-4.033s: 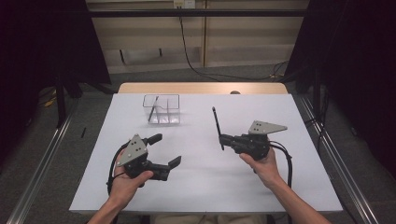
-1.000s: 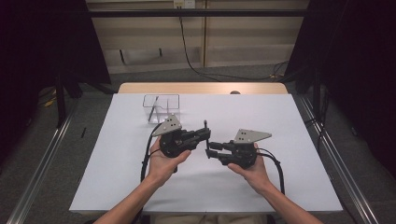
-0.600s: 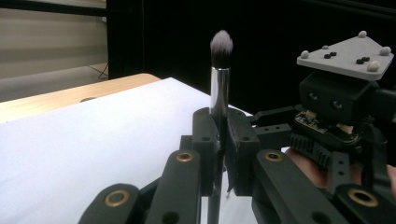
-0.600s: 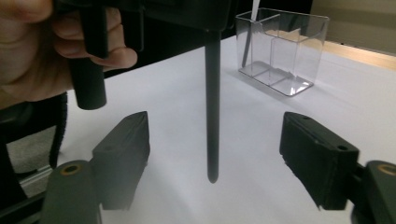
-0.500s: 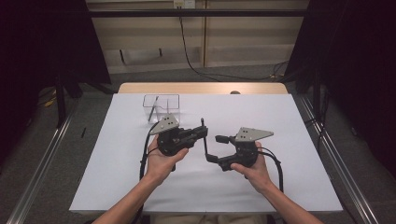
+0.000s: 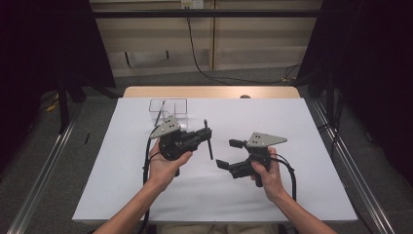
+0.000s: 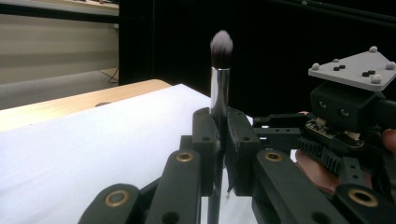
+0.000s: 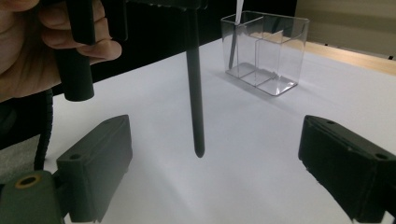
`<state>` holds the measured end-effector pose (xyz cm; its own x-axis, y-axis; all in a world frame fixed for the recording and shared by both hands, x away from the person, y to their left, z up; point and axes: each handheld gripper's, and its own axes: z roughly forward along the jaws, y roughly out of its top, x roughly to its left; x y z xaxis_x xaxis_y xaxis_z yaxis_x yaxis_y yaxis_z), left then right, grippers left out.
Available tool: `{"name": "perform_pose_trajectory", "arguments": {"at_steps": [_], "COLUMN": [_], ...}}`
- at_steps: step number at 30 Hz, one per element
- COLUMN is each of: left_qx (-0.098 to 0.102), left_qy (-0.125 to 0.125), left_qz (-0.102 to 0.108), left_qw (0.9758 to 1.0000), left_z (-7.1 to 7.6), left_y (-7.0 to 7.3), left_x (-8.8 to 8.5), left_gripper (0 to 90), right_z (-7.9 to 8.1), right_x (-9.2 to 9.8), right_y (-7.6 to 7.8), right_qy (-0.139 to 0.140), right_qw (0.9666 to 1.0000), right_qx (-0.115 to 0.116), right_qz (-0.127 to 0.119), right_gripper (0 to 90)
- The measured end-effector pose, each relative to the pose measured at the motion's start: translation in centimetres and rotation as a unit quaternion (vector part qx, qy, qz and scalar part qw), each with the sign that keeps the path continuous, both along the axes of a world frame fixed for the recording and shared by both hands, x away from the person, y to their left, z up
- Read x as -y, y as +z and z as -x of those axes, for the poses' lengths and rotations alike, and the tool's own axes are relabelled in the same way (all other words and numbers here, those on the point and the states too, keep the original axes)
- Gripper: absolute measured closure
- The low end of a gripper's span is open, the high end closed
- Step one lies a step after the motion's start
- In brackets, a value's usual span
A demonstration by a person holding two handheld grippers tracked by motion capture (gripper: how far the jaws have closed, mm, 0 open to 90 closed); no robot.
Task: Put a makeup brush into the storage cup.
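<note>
Over the middle of the white-covered table (image 6: 302,146), both forearms reach in from the near edge, each hand grasping one tool. Left hand-held gripper (image 6: 203,135): the left hand (image 6: 165,163) is wrapped around its body from below, with the jaws pointing toward the other hand. Its jaws are clamped on a makeup brush (image 7: 219,79), gripping the dark handle just below the silver collar. The brush stands close to upright, bristles up, and its handle tip hangs clear above the table. Right hand-held gripper (image 6: 228,153): the right hand (image 6: 267,171) holds it just beside the left one, jaws pointing toward the brush. Its jaws have just been opening and now stand wide apart, pressing on nothing; in the right gripper view the brush handle hangs a little beyond the gap. A clear plastic box (image 6: 168,108) with a divider stands farther back on the table, behind the left hand, with a thin rod leaning inside.
</note>
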<state>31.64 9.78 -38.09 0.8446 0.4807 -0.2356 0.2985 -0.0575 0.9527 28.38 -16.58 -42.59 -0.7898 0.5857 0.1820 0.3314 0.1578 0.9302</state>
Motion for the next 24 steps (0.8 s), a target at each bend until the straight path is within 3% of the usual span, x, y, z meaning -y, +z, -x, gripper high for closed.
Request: {"name": "perform_pose_trajectory", "arguments": {"at_steps": [4,11,24], "left_qx": [0.002,0.002,0.006], "left_qy": [0.002,0.014,0.03], "left_qz": [0.0,-0.005,-0.011], "left_qw": [1.0,0.9999,0.9995], "left_z": [-0.1,-0.3,-0.2], "left_y": [0.2,0.2,0.3], "left_x": [-0.5,-1.7,-3.5], "left_gripper": [83.9,83.8,83.9], "right_z": [0.2,0.9,2.2], "right_x": [0.2,1.6,5.1], "right_y": [0.0,0.6,0.3], "right_qy": [-0.01,-0.03,-0.093], "right_qw": [0.9998,0.9993,0.9949], "right_qx": [0.014,0.019,0.038], "right_qz": [0.004,-0.006,-0.009], "right_gripper": [7.8,5.4,3.2]}}
